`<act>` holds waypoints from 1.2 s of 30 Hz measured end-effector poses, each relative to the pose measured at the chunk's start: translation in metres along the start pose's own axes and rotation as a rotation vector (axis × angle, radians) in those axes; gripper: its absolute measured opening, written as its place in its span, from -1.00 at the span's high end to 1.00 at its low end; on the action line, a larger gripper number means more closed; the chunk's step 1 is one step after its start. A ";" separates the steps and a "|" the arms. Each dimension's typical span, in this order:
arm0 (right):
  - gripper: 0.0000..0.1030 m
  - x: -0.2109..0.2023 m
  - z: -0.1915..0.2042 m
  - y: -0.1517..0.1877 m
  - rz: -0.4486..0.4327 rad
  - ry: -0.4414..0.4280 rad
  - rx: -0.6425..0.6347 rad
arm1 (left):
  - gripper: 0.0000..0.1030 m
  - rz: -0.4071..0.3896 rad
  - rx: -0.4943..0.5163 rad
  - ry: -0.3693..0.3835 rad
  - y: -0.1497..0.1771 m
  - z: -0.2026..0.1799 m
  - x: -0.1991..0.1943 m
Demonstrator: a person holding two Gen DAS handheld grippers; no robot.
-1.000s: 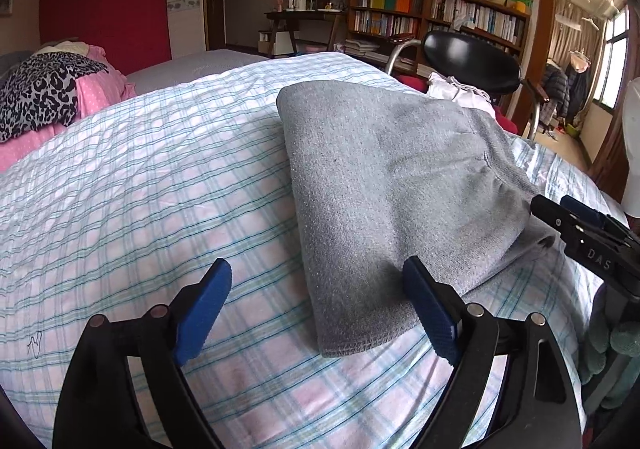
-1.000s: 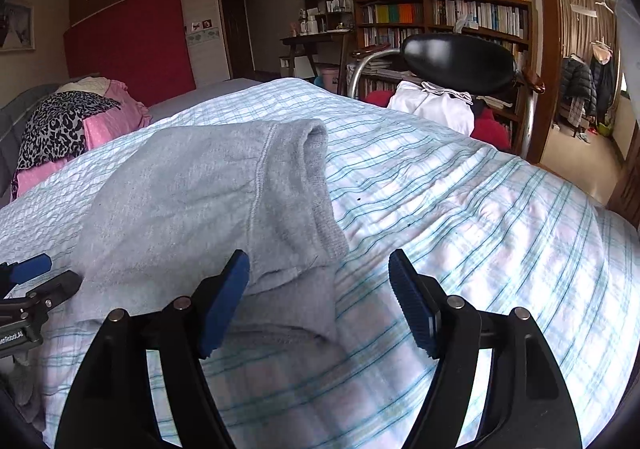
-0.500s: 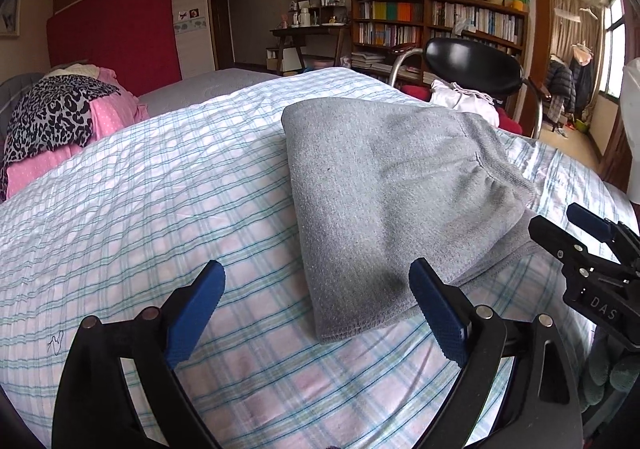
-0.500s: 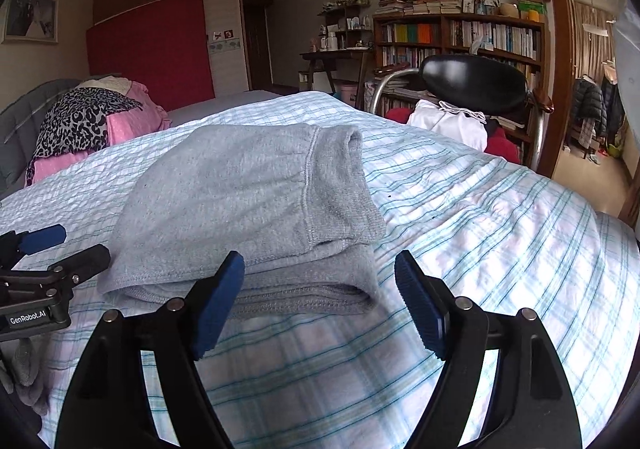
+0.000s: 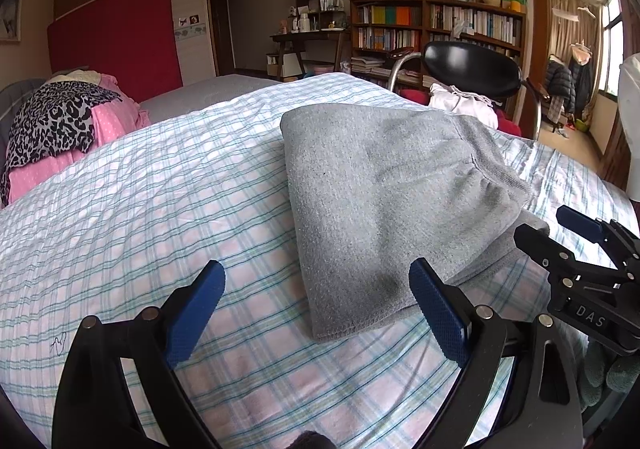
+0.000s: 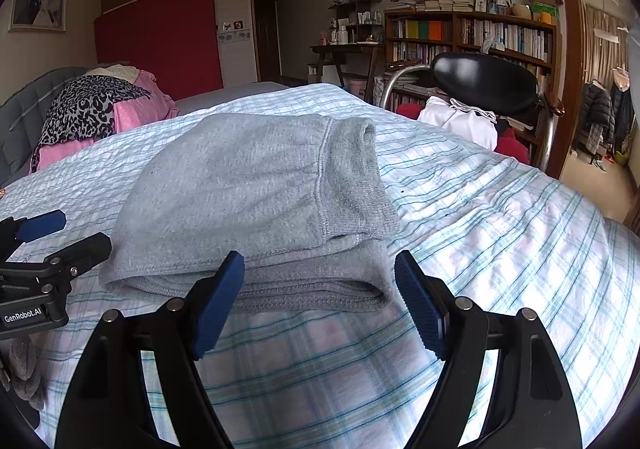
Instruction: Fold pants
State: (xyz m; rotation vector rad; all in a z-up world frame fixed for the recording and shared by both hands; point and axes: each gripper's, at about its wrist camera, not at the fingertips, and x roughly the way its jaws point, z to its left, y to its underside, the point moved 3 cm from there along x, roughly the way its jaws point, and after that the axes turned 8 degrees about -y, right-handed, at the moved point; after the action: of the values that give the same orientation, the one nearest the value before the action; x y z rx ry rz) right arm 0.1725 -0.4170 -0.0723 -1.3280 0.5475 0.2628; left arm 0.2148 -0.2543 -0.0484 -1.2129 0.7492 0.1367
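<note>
The grey pants [image 5: 384, 193] lie folded into a compact stack on the plaid bedsheet [image 5: 160, 209]. They also show in the right wrist view [image 6: 256, 205], waistband to the right. My left gripper [image 5: 316, 313] is open and empty, a little back from the stack's near left corner. My right gripper [image 6: 320, 301] is open and empty, just short of the stack's near edge. Each gripper shows in the other's view: the right one [image 5: 560, 233] and the left one [image 6: 64, 233], both apart from the pants.
A pink and leopard-print pile [image 5: 60, 129] lies at the bed's far left. A black chair [image 5: 472, 69] with white clothes [image 5: 460, 105] stands beyond the bed's far right edge. Bookshelves [image 5: 436, 29] line the back wall.
Both grippers have drawn back and upward from the folded pants, so the stack sits farther ahead in both views. The pants have not moved.
</note>
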 end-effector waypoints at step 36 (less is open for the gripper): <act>-0.53 0.001 0.017 0.002 -0.003 0.038 -0.087 | -0.90 -0.021 0.019 -0.023 0.002 -0.005 0.005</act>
State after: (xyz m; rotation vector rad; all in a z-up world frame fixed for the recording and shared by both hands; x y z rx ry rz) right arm 0.1763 -0.4006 -0.0718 -1.4208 0.5709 0.2620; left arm 0.2155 -0.2589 -0.0537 -1.1989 0.7163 0.1256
